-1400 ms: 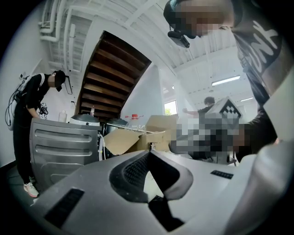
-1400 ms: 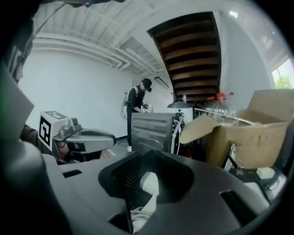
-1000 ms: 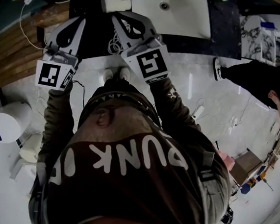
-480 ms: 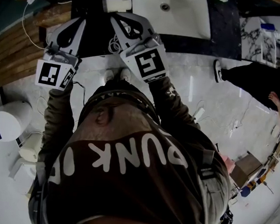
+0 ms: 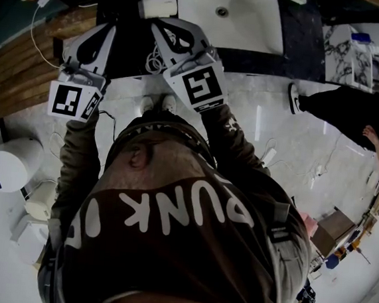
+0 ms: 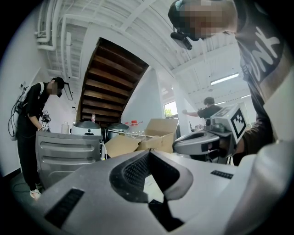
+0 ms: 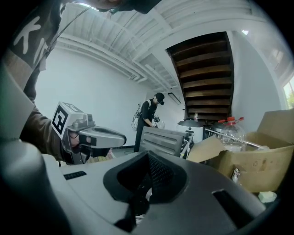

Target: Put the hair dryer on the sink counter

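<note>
Fingers of the left gripper (image 6: 148,154) are seen pressed together at their tips, with nothing caught between them. Those of the right gripper (image 7: 148,156) are likewise closed tip to tip, and nothing can be made out between them. Both grippers are held side by side at the near edge of the dark sink counter (image 5: 301,32), the right one nearer the white basin (image 5: 255,27). What appears to be the hair dryer (image 5: 157,6), a white oblong body, is laid on the counter just beside the basin's left edge, close to the right gripper's tips. A looped white cord (image 5: 155,61) is seen at the counter's near edge, under the right gripper.
</note>
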The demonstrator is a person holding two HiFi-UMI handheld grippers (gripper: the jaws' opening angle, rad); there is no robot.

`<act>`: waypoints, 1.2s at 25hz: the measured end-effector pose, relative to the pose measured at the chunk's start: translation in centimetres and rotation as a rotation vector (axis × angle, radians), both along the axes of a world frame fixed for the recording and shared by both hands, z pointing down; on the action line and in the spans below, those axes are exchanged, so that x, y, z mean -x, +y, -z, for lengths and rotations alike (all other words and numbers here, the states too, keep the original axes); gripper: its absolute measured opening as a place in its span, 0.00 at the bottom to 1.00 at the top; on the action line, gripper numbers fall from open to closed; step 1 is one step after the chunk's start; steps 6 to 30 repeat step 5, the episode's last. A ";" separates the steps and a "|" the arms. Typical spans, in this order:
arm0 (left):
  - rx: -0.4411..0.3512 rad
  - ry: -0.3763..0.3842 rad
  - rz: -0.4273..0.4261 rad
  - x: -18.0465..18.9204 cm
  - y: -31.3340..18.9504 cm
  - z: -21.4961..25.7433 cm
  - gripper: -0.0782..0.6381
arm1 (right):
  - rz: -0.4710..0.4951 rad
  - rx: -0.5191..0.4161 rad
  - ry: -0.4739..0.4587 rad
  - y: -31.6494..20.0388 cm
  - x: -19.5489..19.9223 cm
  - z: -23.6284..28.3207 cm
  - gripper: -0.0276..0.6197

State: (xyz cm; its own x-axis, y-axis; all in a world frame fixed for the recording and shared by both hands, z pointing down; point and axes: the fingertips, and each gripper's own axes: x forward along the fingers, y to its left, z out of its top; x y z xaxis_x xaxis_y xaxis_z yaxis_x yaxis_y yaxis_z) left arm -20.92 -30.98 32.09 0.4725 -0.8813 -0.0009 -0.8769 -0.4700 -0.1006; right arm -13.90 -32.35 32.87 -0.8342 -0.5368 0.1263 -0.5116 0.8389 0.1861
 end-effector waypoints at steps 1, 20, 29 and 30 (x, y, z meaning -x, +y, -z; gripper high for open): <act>-0.004 0.000 0.003 0.0 0.0 0.1 0.11 | 0.000 -0.001 0.001 0.0 -0.1 0.0 0.05; -0.018 0.001 0.014 0.0 0.2 0.4 0.11 | -0.002 -0.001 0.002 0.1 -0.4 0.1 0.05; -0.018 0.001 0.014 0.0 0.2 0.4 0.11 | -0.002 -0.001 0.002 0.1 -0.4 0.1 0.05; -0.018 0.001 0.014 0.0 0.2 0.4 0.11 | -0.002 -0.001 0.002 0.1 -0.4 0.1 0.05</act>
